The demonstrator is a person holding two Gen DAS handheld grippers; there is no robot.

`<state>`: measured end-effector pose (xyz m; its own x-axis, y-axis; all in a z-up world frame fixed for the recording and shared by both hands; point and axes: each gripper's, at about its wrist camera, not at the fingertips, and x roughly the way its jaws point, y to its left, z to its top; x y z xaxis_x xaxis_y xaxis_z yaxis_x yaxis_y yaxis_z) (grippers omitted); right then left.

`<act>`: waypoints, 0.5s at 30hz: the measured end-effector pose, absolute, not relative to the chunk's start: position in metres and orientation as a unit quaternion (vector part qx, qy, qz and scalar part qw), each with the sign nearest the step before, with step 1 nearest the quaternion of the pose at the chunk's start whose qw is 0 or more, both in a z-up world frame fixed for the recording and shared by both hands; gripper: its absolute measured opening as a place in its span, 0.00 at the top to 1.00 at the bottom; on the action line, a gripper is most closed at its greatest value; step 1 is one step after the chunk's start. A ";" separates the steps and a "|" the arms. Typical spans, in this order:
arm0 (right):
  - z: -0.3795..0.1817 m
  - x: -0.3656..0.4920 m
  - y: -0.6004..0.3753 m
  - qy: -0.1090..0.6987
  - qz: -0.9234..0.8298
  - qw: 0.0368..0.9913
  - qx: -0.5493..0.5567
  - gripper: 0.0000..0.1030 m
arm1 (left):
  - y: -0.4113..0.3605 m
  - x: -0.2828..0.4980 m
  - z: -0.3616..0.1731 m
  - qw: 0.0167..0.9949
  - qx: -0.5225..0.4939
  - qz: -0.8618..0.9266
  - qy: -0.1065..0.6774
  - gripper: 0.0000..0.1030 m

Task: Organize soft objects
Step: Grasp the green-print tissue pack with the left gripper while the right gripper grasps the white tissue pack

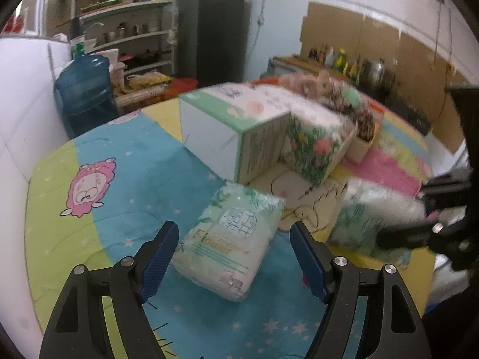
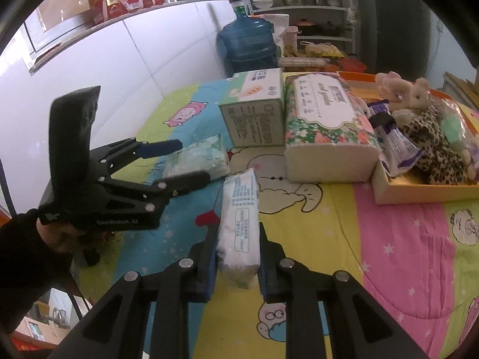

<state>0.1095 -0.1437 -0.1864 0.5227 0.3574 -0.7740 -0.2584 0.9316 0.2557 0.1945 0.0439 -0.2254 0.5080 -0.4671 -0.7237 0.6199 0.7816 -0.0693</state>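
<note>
My right gripper (image 2: 238, 257) has its jaws clamped on a white tissue pack (image 2: 239, 224); my left gripper (image 1: 233, 257) stands wide open around a green tissue pack (image 1: 230, 242), both near the floral tissue block (image 2: 326, 131).

Left tongs (image 1: 233, 254) agape, right tongs (image 2: 238, 257) clamped

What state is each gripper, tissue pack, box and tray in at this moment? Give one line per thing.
Left gripper: open, either side of a tissue pack.
Right gripper: shut on a white tissue pack.
Green tissue pack: lying flat, ungripped.
Green-white box: closed.
Floral tissue pack: sealed, lying flat.
Tray: filled with plush toys.
</note>
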 end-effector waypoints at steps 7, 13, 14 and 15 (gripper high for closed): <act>-0.186 0.110 -0.150 0.456 0.174 0.871 0.063 0.78 | 0.043 0.197 -0.228 0.862 0.072 -0.294 0.407 0.44; -0.183 0.108 -0.150 0.451 0.176 0.873 0.062 0.78 | 0.046 0.187 -0.227 0.868 0.044 -0.286 0.404 0.49; -0.183 0.108 -0.151 0.451 0.175 0.873 0.063 0.78 | 0.045 0.184 -0.226 0.869 0.047 -0.285 0.401 0.49; -0.182 0.107 -0.151 0.450 0.175 0.873 0.063 0.78 | 0.043 0.182 -0.225 0.871 0.047 -0.283 0.400 0.50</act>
<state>0.1067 -0.1509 -0.1822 0.5330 0.3627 -0.7645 -0.2497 0.9307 0.2675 0.1824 0.0434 -0.2251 0.5201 -0.4558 -0.7223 0.5307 0.8351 -0.1448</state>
